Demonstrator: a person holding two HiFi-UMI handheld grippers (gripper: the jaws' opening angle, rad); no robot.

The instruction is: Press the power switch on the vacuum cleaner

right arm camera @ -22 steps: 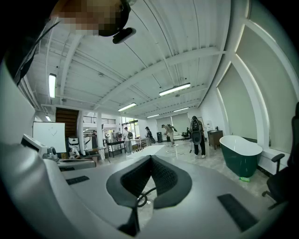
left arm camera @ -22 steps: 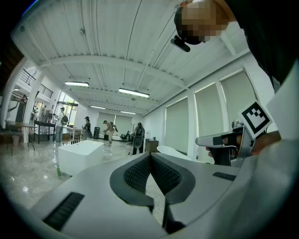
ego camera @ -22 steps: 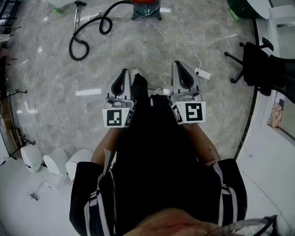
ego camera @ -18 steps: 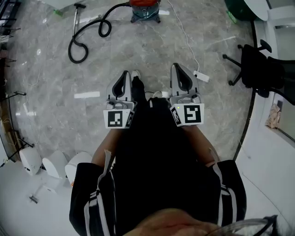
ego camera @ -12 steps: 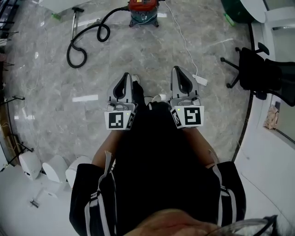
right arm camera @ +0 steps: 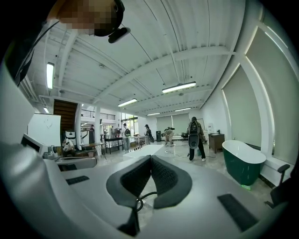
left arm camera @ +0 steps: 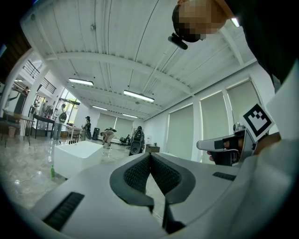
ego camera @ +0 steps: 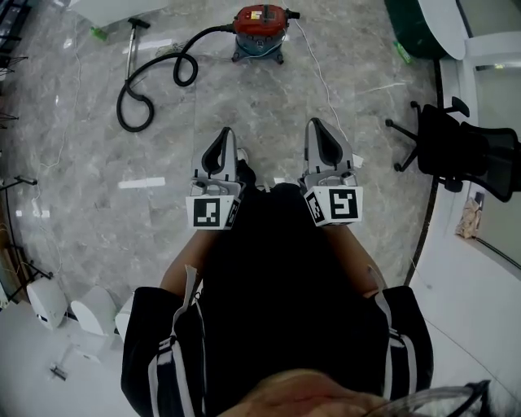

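Observation:
The red vacuum cleaner (ego camera: 260, 22) stands on the marble floor at the top of the head view, well ahead of both grippers. Its black hose (ego camera: 155, 77) curls left to a wand (ego camera: 133, 37). No switch can be made out at this distance. My left gripper (ego camera: 221, 132) and right gripper (ego camera: 316, 124) are held side by side in front of the person's body, pointing forward. Both are shut with nothing between the pads. In the left gripper view the pads (left arm camera: 138, 173) meet at the tips; the right gripper view shows its pads (right arm camera: 164, 175) meeting too.
A white cable (ego camera: 324, 73) runs from the vacuum across the floor. A black office chair (ego camera: 456, 147) stands at the right, a dark green bathtub (ego camera: 411, 28) at top right. White rounded objects (ego camera: 49, 303) lie at lower left. People (right arm camera: 194, 140) stand far off.
The person has stepped forward: the vacuum, cut off at the top edge before, now shows whole and nearer. Both grippers stay shut and side by side.

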